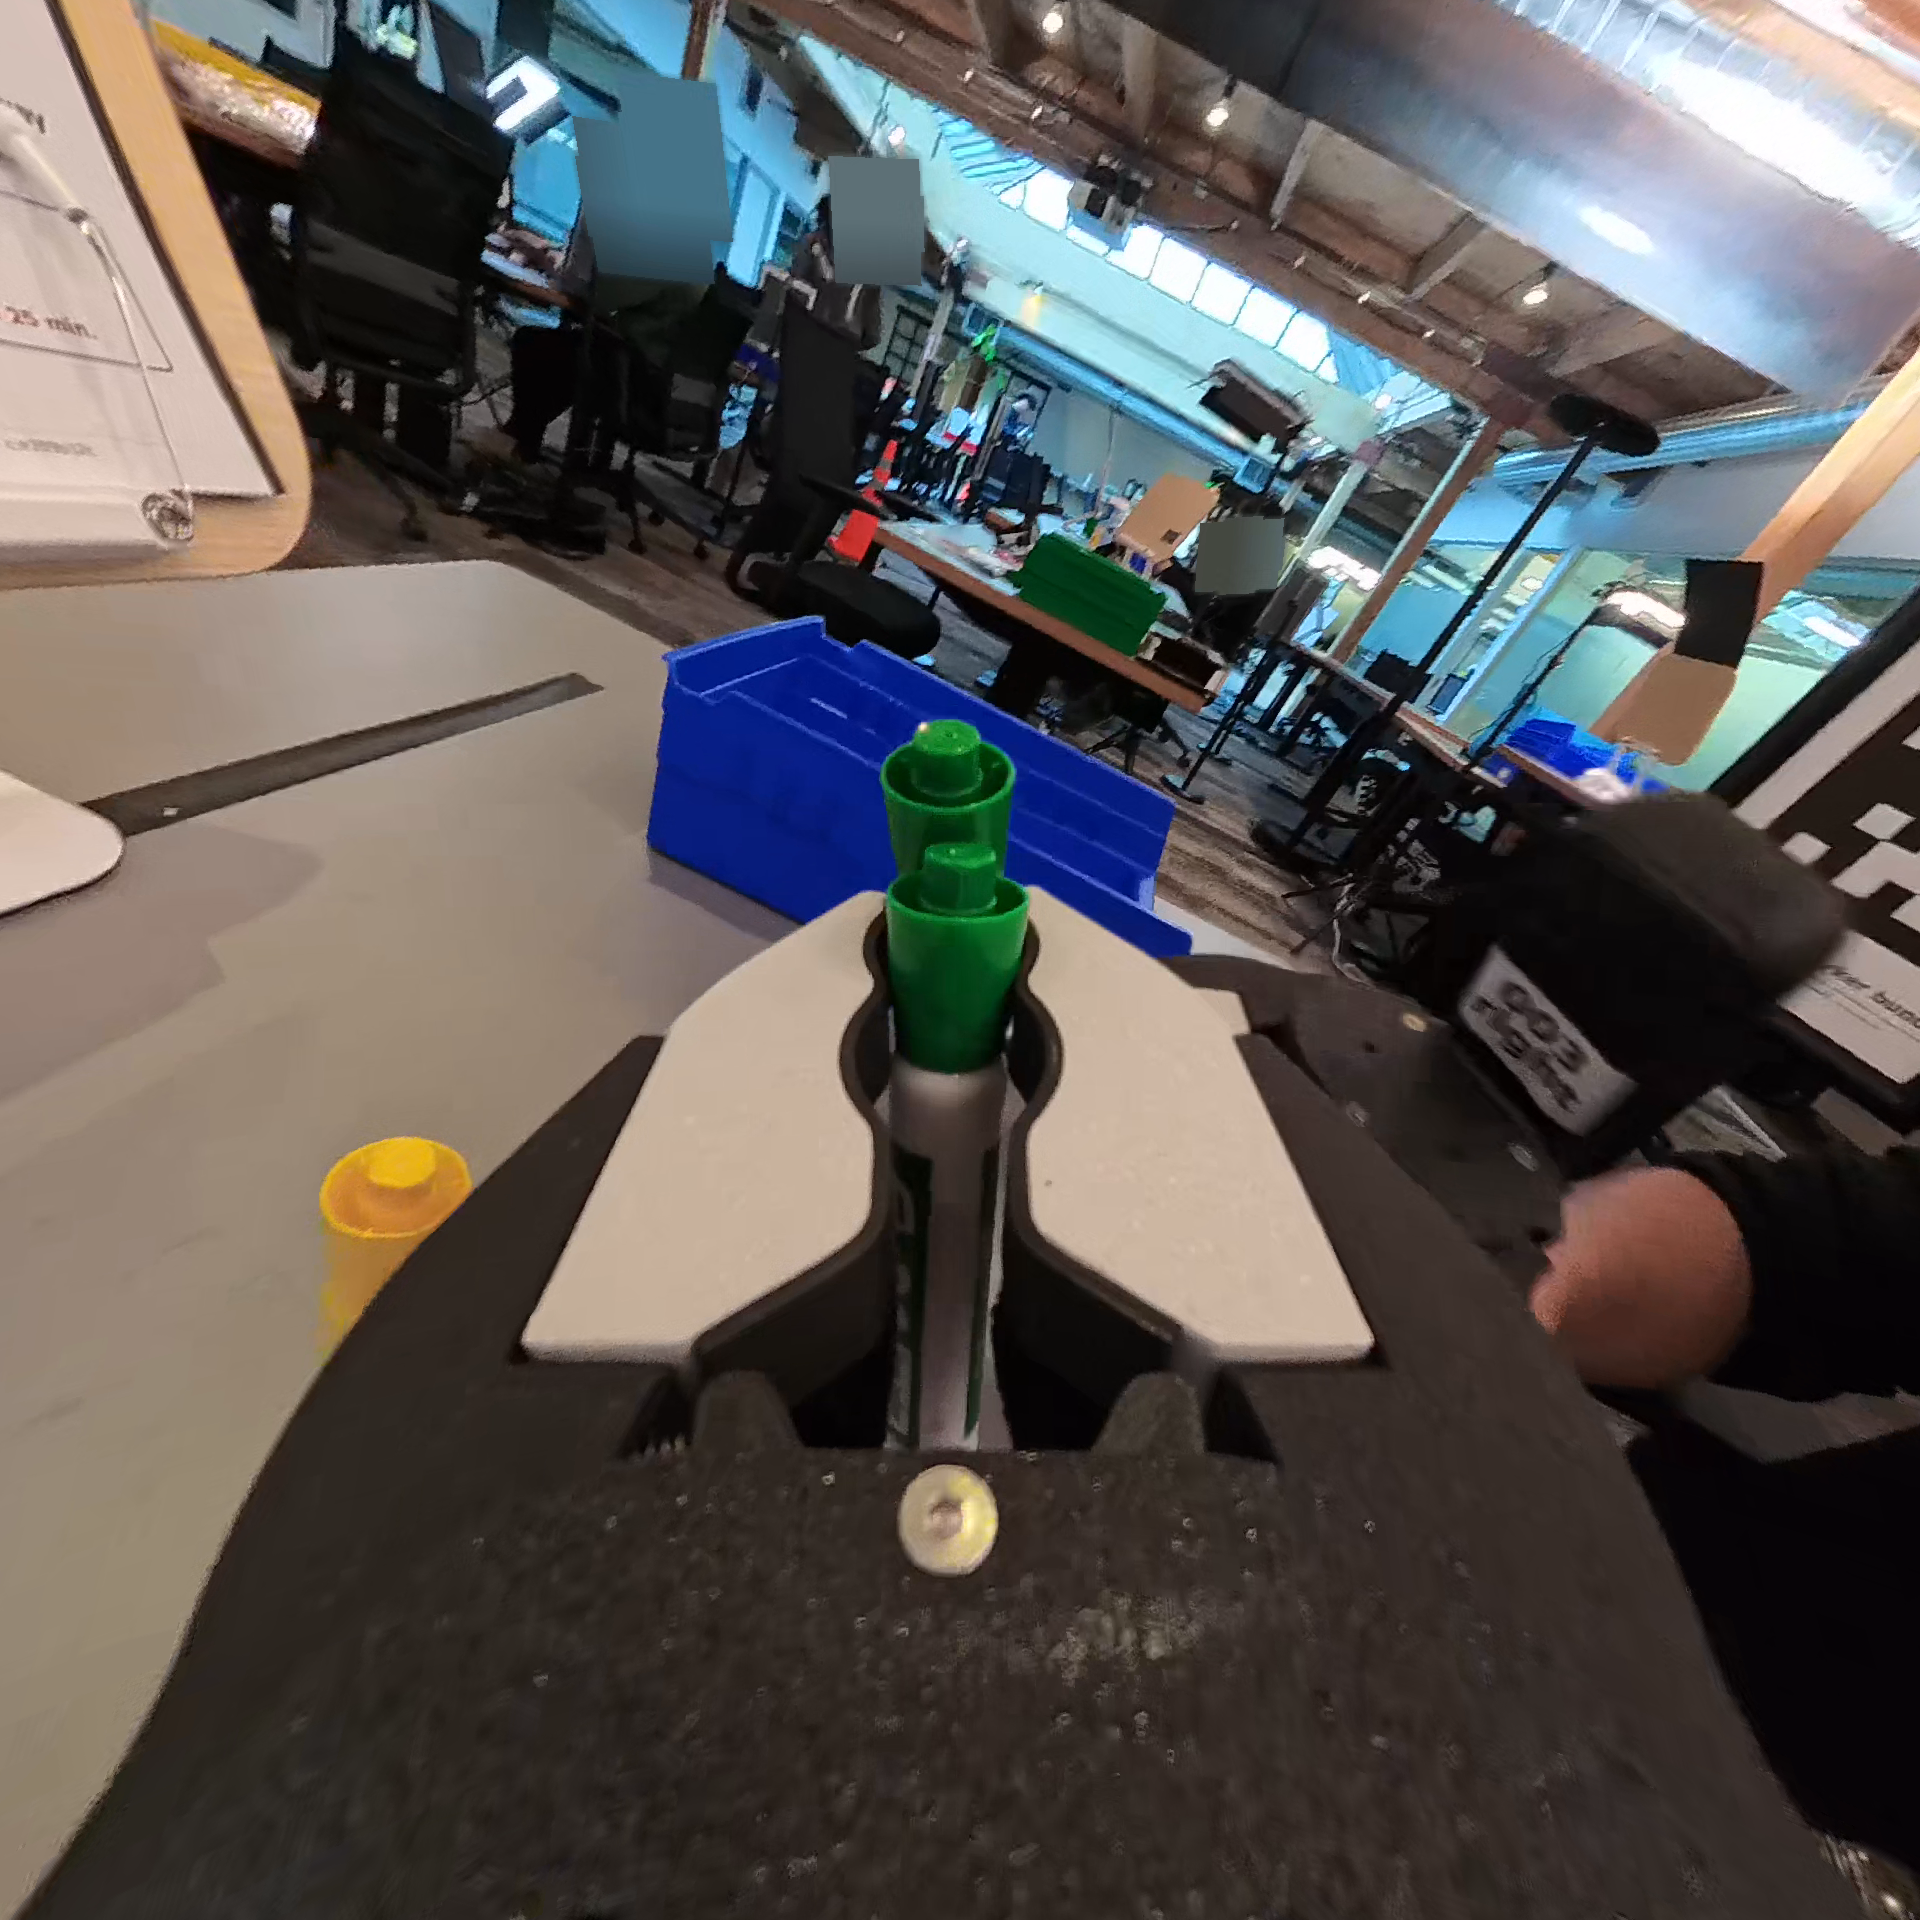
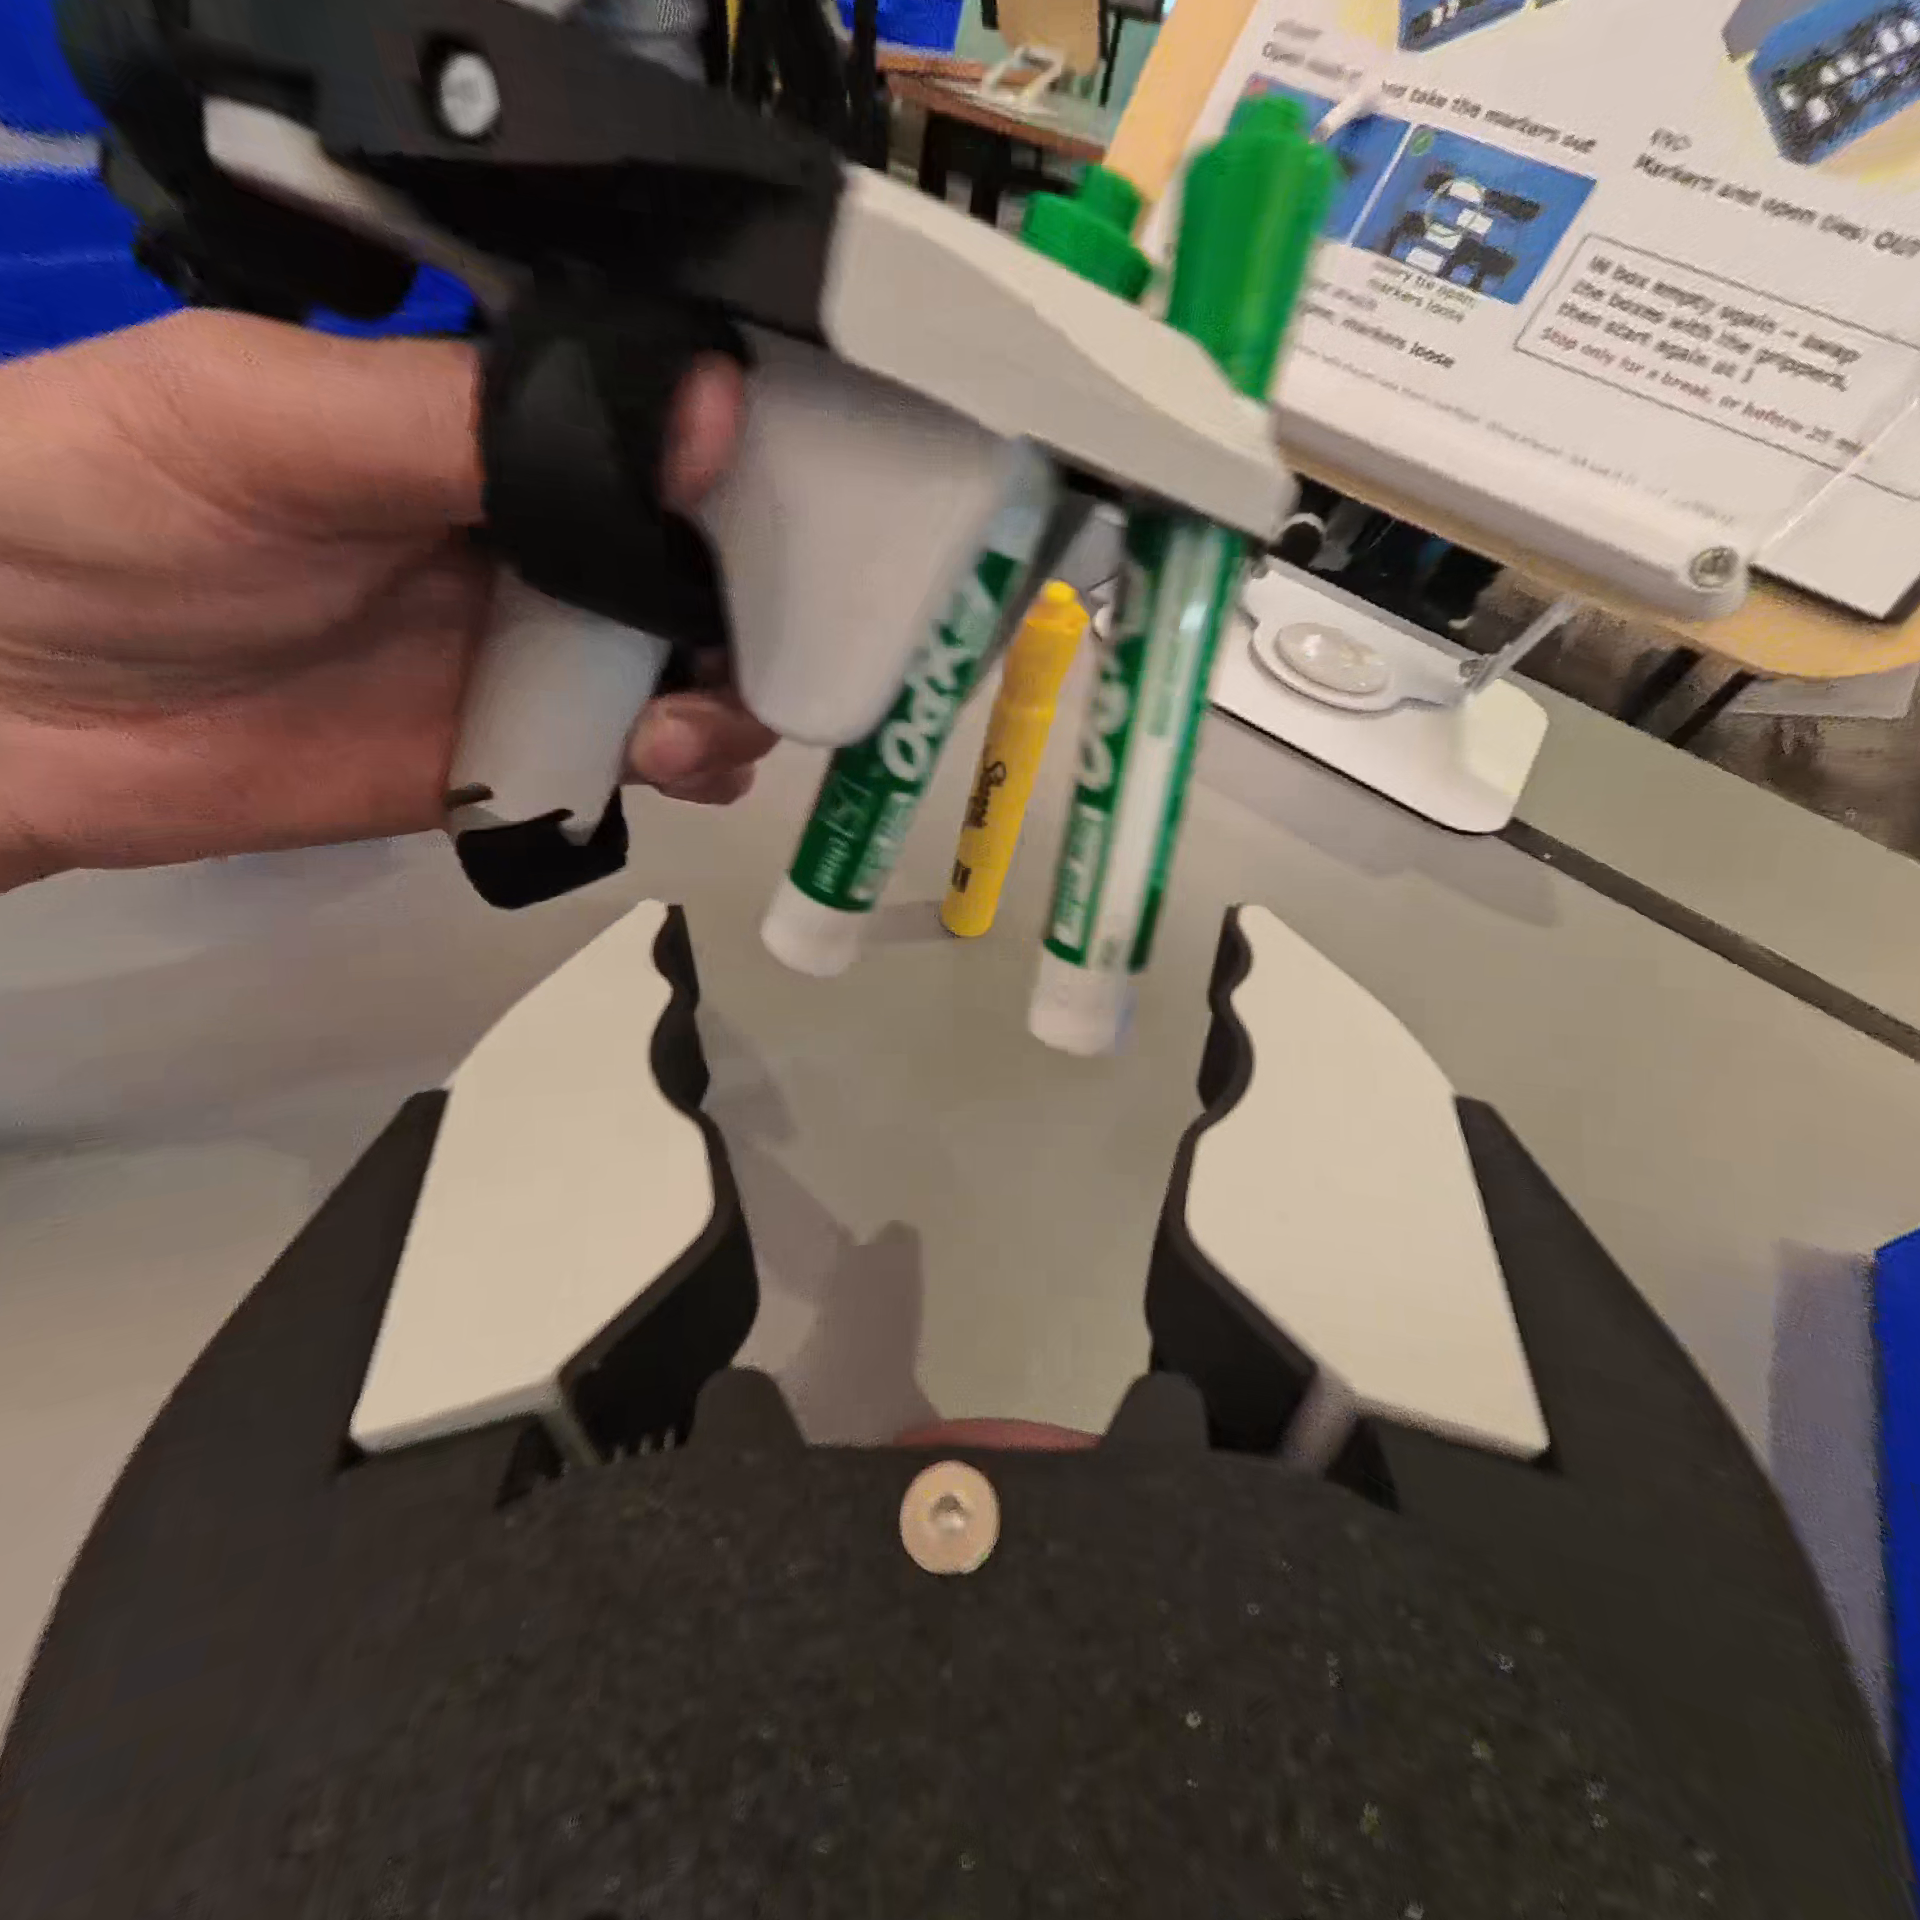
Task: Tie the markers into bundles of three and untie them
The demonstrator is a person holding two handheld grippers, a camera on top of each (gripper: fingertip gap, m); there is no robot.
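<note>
1. We see the left tool (image 1: 956, 997) closed on two green markers (image 1: 948, 977), caps up, barrels running down between its fingers; our own view hides their lower ends.
2. In the right wrist view the same two markers (image 2: 1143, 769) hang below the left tool (image 2: 1049, 353), tilted apart, white ends just above the desk (image 2: 260, 1018). Whether either touches it we cannot tell.
3. The right tool (image 2: 951, 1049) stands open and holds nothing, its jaws well apart below the hanging markers.
4. A yellow marker (image 2: 1013, 769) stands on the desk behind the green pair; in the left view only its cap (image 1: 390, 1195) shows, the rest cut off by the tool body.
5. A blue bin (image 1: 831, 769) sits on the desk beyond the left tool; its inside is hard to make out.
6. A hand (image 2: 239, 582) grips the left tool's handle, blurred.
7. An instruction sheet (image 2: 1621, 260) leans on a stand at right, partly cut off.
</note>
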